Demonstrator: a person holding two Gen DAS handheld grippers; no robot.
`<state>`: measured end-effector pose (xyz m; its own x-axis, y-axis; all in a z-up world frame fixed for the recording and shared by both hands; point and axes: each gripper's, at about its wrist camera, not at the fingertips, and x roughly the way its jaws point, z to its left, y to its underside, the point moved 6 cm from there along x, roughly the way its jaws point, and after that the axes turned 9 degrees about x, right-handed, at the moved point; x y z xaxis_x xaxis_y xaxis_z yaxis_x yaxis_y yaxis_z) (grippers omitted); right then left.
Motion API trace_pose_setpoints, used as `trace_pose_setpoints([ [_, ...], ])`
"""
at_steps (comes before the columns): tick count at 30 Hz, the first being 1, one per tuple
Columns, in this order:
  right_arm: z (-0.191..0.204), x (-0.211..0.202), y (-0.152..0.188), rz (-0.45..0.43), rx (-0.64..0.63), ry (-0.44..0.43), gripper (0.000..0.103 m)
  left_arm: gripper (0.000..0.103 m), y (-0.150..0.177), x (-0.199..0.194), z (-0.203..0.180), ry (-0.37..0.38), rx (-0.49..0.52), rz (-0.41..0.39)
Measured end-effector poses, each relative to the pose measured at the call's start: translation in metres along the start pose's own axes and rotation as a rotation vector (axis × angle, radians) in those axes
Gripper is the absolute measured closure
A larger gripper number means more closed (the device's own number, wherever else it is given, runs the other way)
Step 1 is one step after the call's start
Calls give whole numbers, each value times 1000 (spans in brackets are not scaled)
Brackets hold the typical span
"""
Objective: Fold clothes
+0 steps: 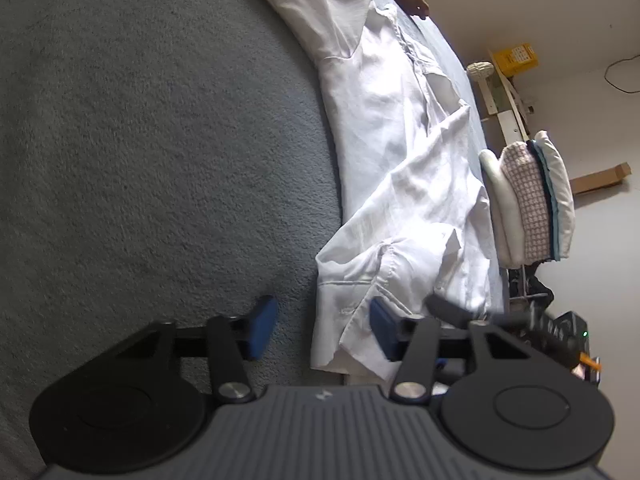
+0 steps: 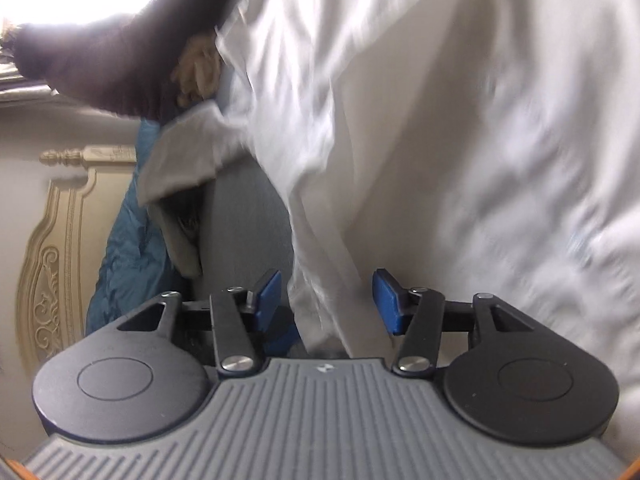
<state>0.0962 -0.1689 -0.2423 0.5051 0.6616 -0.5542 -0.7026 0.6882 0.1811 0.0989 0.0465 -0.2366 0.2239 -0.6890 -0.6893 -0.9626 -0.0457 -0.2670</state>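
A crumpled white button-up shirt (image 1: 400, 160) lay on the grey textured bedspread (image 1: 160, 140), running from twelve to five o'clock. The left gripper (image 1: 324, 328) was released, straddling its cuff edge. The right gripper (image 2: 326, 300) gaped wide over white cloth. At three o'clock stood a stack of folded laundry (image 1: 528, 200); a carved cream headboard (image 2: 60, 240) sat at nine

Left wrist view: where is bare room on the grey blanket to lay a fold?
The grey fleece blanket lies bare left of the white button-up shirt. Right of the shirt it is crowded: a stack of folded clothes borders it.
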Motion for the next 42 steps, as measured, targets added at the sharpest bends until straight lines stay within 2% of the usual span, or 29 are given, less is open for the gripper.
trace_pose_setpoints([
  [1,-1,5,4,21,8,-2,53,86,2,1,1,-2,-9,12],
  [2,-3,10,8,41,16,-4,54,102,3,1,1,-3,-18,21],
  [3,-4,13,12,56,24,-14,56,100,5,0,2,-1,-32,23],
  [5,-7,11,17,52,38,-29,84,101,7,-4,0,13,-55,23],
  [8,-7,0,19,24,63,-68,95,101,9,-13,-10,54,-89,9],
  [17,16,-79,13,-19,10,-180,97,101,21,-21,-77,189,-96,-20],
  [21,24,-121,16,-25,3,-219,97,101,26,-25,-117,257,-55,-22],
  [25,31,-166,22,-53,-59,-225,97,101,36,-28,-149,308,-3,-16],
  [27,25,-174,24,-51,-72,-201,97,101,44,-25,-157,299,27,-3],
  [31,-2,-170,29,-26,-70,-115,97,101,65,-14,-153,216,81,57],
  [38,-50,-161,38,18,-71,37,97,101,94,26,-127,13,209,183],
  [42,-69,-149,44,43,-28,58,98,101,94,29,-116,-67,243,219],
])
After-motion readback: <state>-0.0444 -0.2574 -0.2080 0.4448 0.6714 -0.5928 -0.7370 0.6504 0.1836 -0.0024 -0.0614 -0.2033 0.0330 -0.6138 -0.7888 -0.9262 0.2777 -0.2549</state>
